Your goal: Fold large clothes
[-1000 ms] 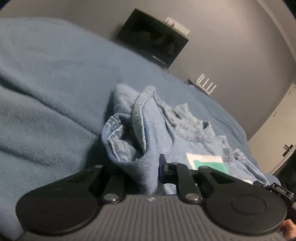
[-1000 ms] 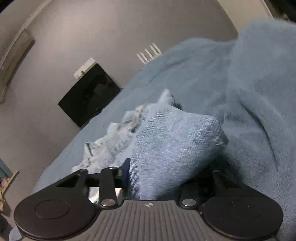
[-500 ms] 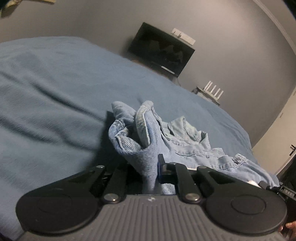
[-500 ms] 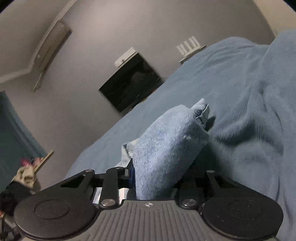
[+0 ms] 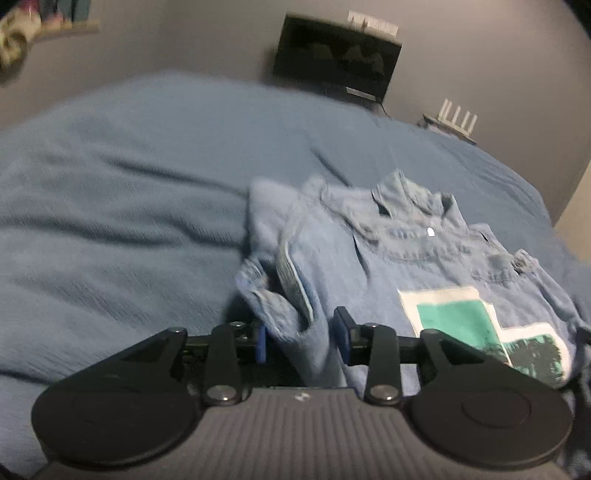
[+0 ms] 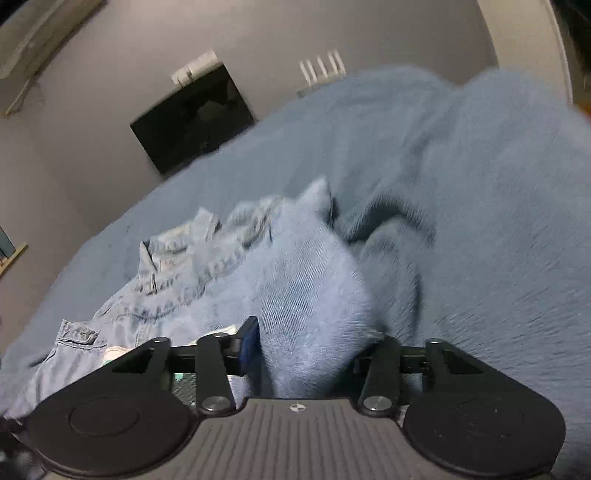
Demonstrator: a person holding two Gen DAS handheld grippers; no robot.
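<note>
A blue denim shirt [image 5: 424,266] with a white and green patch [image 5: 480,325] lies on the blue blanket of the bed [image 5: 129,206]. Its collar points away from me. My left gripper [image 5: 301,341] has its jaws apart with a bunched fold of the shirt's left edge between them. In the right wrist view the shirt [image 6: 207,273] lies to the left, and my right gripper [image 6: 306,350] has its jaws wide apart around a thick denim fold [image 6: 306,295].
A dark wall-mounted TV [image 5: 336,62] and a white router [image 5: 454,118] with antennas stand beyond the bed's far edge. A rumpled ridge of blanket [image 6: 498,184] rises to the right of the shirt. A shelf [image 5: 44,26] is at upper left.
Both grippers have lowered the shirt's edges onto the bed and their jaws have opened wider. The shirt now lies flatter, with the patch showing.
</note>
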